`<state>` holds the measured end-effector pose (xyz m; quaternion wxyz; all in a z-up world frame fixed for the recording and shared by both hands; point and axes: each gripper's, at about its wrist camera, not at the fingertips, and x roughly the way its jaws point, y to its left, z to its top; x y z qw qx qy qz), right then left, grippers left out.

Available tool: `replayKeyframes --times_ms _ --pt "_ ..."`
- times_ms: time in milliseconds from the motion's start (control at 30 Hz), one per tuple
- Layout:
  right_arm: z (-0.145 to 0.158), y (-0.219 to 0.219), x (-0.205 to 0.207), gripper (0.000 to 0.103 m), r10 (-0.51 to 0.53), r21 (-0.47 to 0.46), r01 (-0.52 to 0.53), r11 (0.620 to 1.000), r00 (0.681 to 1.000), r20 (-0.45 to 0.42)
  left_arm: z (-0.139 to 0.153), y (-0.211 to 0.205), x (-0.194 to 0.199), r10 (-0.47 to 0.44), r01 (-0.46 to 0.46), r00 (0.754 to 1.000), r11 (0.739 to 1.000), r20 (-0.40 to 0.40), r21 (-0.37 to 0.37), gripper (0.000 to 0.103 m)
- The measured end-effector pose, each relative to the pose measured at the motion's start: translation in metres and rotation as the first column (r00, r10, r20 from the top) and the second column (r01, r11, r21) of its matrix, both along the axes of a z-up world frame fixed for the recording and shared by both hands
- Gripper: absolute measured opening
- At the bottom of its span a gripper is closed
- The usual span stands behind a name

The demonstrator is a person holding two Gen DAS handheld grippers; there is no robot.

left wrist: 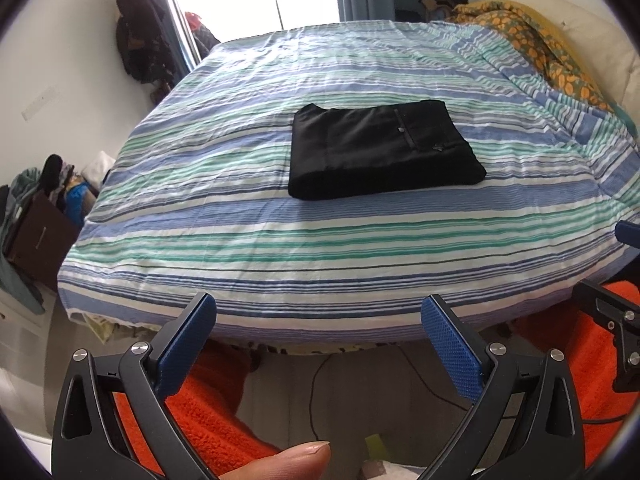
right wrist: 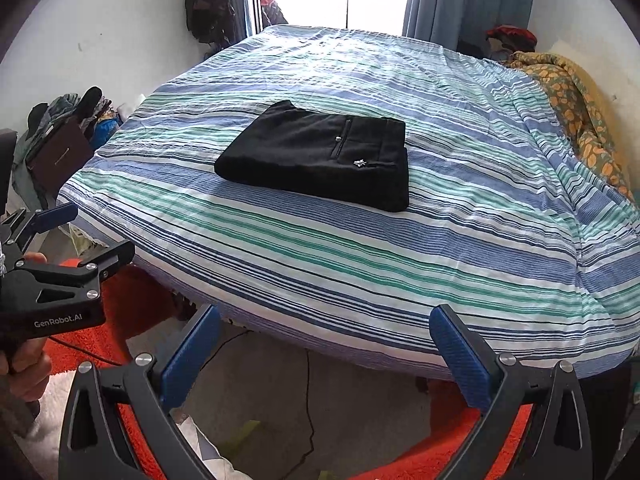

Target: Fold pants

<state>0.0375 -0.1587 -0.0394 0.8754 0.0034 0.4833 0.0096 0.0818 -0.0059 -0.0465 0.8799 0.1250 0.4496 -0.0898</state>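
Through the left wrist camera I see the pants (left wrist: 384, 148) as a compact black rectangle, already folded into several layers, lying flat on the striped bed (left wrist: 280, 248) about mid-mattress. My left claw (left wrist: 318, 320) is spread wide with nothing between its blue pads, hanging off the near edge of the bed over an orange rug (left wrist: 208, 412), so the pants sit well ahead of it and slightly to the right of its centre line, not touching anything of mine. A fingertip shows at the bottom of this view. From here I judge the cloth to be soft and light, limp rather than stiff; the stacked layers would slide apart or droop if I pinched only the top sheet. If I had to lift the bundle, I would take the thick folded edge at its near side, biting through all layers at once. In the right wrist camera the pants (right wrist: 320, 156) appear the same: a tidy black packet with a pocket slit, a small button and a tiny pale emblem on top, resting on the bed (right wrist: 360, 260) ahead of my right claw (right wrist: 326, 324) and a little left of its centre. That claw is also fully spread and empty, held back off the mattress edge. At the far left of this view I can see the left claw (right wrist: 76, 236) itself, gaping, gripped by a hand (right wrist: 24, 368). By my reading the folding looks complete or nearly so.
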Motion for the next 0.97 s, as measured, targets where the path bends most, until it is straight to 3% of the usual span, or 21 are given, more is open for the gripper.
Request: replayKeyframes --times_ms 167,967 --pt "0.0003 -0.0006 0.0007 0.103 -0.006 -0.015 0.006 1.0 1.0 -0.005 -0.0015 -0.0023 -0.0001 0.001 -0.001 1.0 0.999 0.007 0.042 0.102" --pt "-0.0082 0.0014 0.0005 0.103 -0.009 -0.03 0.008 1.0 1.0 -0.014 -0.0041 -0.0069 0.0012 -0.006 0.005 1.0 0.999 0.013 0.05 0.102"
